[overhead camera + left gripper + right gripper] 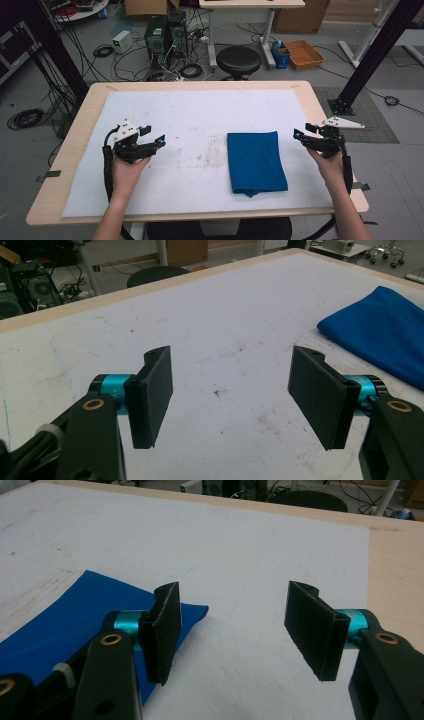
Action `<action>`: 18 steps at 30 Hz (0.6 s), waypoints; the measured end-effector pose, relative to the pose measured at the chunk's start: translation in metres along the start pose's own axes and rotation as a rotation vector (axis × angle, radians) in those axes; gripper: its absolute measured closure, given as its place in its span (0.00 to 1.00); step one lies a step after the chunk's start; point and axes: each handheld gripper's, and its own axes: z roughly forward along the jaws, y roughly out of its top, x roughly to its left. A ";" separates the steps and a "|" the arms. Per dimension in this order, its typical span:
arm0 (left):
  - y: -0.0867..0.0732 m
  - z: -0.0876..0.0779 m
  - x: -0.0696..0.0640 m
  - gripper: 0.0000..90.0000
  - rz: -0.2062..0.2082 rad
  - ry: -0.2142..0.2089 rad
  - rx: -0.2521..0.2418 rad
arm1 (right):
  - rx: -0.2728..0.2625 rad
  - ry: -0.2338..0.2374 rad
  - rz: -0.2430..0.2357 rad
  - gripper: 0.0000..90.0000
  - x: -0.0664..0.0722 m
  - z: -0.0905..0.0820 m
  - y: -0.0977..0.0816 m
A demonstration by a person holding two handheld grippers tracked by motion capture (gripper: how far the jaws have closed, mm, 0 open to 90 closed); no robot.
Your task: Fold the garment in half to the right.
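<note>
Blue cloth [256, 162], folded into a neat upright rectangle, lies flat on the white mat [195, 115] that covers the wooden table [80, 127], right of the middle and toward the near edge. Its sides look straight and its layers stacked, though at the near edge a small fold or tuck bulges out, so the folding appears to be done or very nearly so. The left gripper [156, 136] is held over the bare mat at the left, well apart from the cloth, its jaws standing wide with nothing between them; in the left gripper view the left gripper [231, 397] looks across stained mat with the cloth [380, 330] off to the far right. The right gripper [303, 135] hovers just past the cloth's right edge, near the mat's right border, and its jaws too are spread wide and empty; in the right gripper view the right gripper [232, 627] has only mat between its pads, with a corner of the cloth [75, 615] showing behind its left jaw. Neither hand touches the fabric. Judging by this, the cloth has been let go and both hands stand clear of it. What may remain, if anything, is to flatten the small bulge at the near edge or to make one more fold; otherwise the work looks complete.
</note>
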 end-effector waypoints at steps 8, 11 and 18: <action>0.000 0.000 -0.001 0.38 0.003 0.001 0.003 | 0.008 0.002 0.011 0.44 0.000 0.001 -0.001; -0.001 0.000 -0.001 0.38 0.001 0.002 0.005 | 0.004 0.004 0.004 0.44 0.000 0.002 0.000; -0.001 0.001 -0.002 0.38 0.007 0.004 0.005 | 0.009 0.005 0.006 0.44 0.000 0.002 0.000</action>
